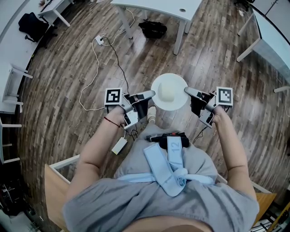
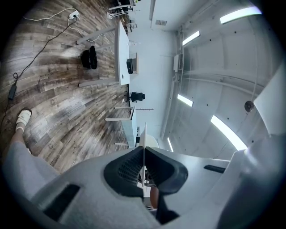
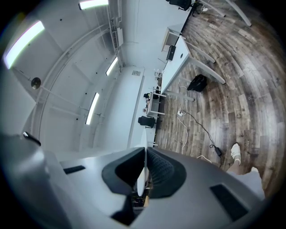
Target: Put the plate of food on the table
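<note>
The round white plate (image 1: 179, 102) is held level in the air between the two grippers, above the dark wood-plank floor (image 1: 68, 81) and in front of the person's lap. It rests on no surface. A pale, rounded piece of food (image 1: 166, 92) sits on the middle of the plate.

Left gripper (image 1: 149, 94): the jaws are closed on the plate's left rim. In the left gripper view the rim shows as a thin white edge (image 2: 144, 138) pinched between the two dark pads, with no gap on either side.

Right gripper (image 1: 188, 90): the jaws are closed on the plate's right rim. In the right gripper view the thin white edge (image 3: 142, 165) is likewise clamped between the pads.

A white table (image 1: 158, 6) stands at the top of the head view, well apart from the plate. A black bag (image 1: 152, 29) lies on the floor beneath the table's near edge. A white power strip (image 1: 99, 39) with trailing cable lies on the floor to the left of the bag.
</note>
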A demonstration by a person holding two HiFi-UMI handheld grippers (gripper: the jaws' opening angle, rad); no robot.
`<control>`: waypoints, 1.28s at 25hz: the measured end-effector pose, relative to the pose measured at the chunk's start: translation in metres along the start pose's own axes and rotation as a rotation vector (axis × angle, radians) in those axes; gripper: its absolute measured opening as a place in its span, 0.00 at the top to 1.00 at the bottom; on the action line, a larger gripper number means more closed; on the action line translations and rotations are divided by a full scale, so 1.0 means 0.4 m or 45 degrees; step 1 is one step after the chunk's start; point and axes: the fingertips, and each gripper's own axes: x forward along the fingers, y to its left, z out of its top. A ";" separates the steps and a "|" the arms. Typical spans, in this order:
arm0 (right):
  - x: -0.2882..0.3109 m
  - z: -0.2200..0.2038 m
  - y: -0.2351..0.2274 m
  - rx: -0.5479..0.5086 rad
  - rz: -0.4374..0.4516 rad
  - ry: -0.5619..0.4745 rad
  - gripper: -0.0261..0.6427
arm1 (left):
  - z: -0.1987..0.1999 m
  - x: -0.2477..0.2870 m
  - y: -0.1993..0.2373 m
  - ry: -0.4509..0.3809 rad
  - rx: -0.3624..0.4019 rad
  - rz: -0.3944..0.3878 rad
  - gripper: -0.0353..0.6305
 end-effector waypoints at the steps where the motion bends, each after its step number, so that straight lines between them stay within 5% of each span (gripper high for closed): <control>1: 0.003 -0.005 0.002 -0.001 0.008 0.002 0.91 | -0.002 -0.005 0.001 -0.003 0.004 -0.003 0.91; 22: 0.447 0.599 -0.056 0.063 -0.029 -0.050 0.91 | 0.758 0.115 -0.009 0.069 -0.055 0.024 0.91; 32: 0.448 0.600 -0.086 0.052 -0.010 -0.057 0.91 | 0.765 0.125 0.022 0.085 -0.038 0.009 0.91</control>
